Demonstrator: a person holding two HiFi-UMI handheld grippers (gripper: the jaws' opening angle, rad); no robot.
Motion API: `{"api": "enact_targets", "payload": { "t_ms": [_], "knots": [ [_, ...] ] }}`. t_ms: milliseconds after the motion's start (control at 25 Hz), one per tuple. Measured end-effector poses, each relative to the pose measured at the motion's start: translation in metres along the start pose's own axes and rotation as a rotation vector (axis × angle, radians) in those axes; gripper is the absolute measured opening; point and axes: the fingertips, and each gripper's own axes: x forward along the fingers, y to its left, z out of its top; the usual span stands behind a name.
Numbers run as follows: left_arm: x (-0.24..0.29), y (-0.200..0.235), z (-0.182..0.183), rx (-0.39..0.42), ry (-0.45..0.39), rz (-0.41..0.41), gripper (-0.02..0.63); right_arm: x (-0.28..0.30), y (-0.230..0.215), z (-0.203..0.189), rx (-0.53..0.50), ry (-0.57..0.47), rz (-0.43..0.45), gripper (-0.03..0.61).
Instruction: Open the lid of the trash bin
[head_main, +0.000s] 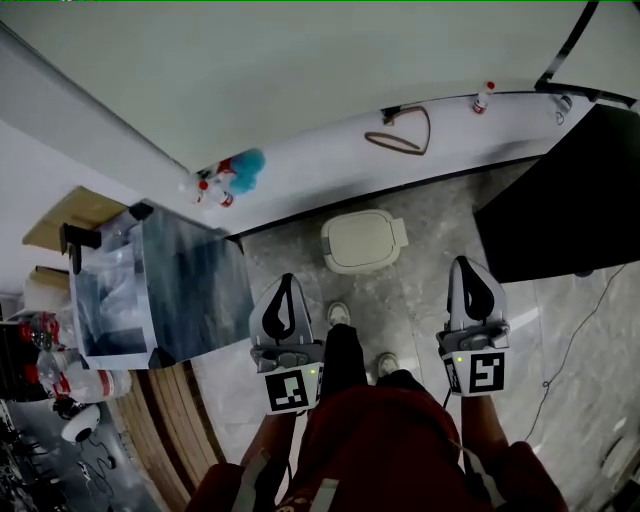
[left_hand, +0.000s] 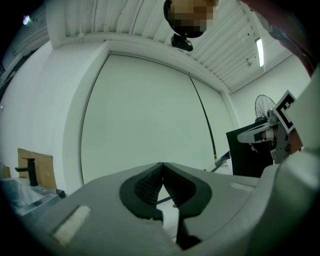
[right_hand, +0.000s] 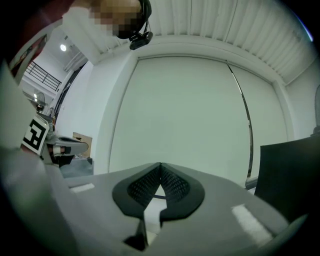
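— Where was the trash bin?
— On the floor by the wall, lid apparently down.
— And the jaws?
— Left gripper and right gripper hung short of it, tips pressed together, holding nothing.

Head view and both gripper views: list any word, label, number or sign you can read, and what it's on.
None can be read in any view.
The marker squares on the left gripper and right gripper: black-and-white patterns, no letters.
The trash bin: no label visible on its lid.
The bottle by the wall: any print too small to read.
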Motion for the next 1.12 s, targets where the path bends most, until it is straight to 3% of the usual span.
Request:
{"api": "enact_targets", "payload": {
  "t_ms": [640, 1120],
  "knots": [
    [0.099, 0.028, -0.088, -0.046, 0.119, -0.261, 0.005, 0.079, 0.025, -0.044, 0.005, 0.138, -0.152, 0.0],
    [0.117, 0.001, -0.185, -0.031, 0.238, -0.417, 0.005, 0.085, 0.033, -0.127, 0.07, 0.246, -0.254, 0.0]
  ]
}}
